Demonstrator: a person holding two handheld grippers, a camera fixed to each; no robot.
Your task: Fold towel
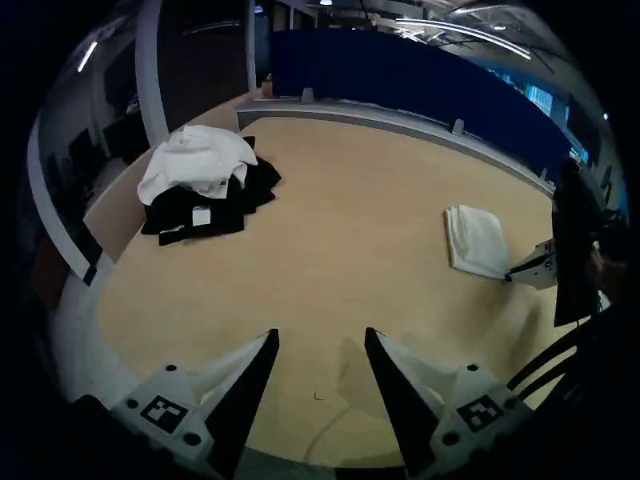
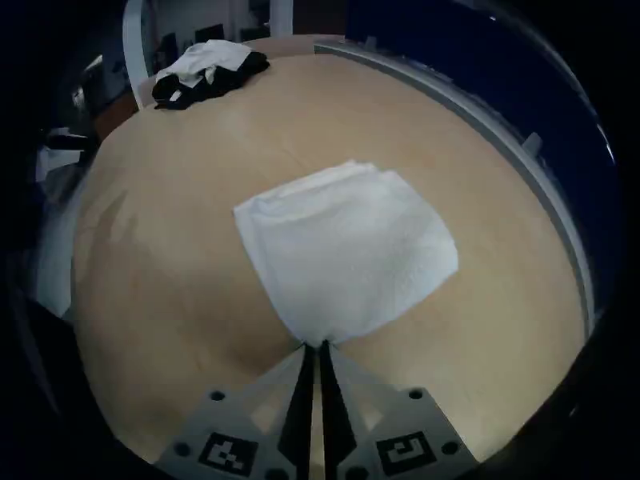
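Here's the towel, white and already folded into a compact stack of layers, lying flat on the table right in front of the right gripper. Those jaws are pressed almost together on the towel's near corner, and it looks like a proper pinch on the cloth. The danger is in how little they hold. With just the tip of one corner nipped, any lift or drag could catch only the top layer, and the stack would peel open and undo the folds. The cloth could also slip out entirely if the pull comes fast, since the corner sits right at the fingertips and no deeper. A one-handed pull might also swing the far side round and leave the edges skewed. The left gripper isn't placed to help. It hovers over bare wood well apart from the towel, jaws spread wide with nothing between them. The pile of white and black cloth sits at the table's far edge, away from everything, so there's no snag risk there. On pose, the right gripper comes in low and nearly flat to the tabletop, fingers pointing across the towel toward its far corner. In the left gripper view it reaches in from the side with its tip touching the towel's near corner. The left gripper is held higher and angled down at the table, looking across toward the pile.
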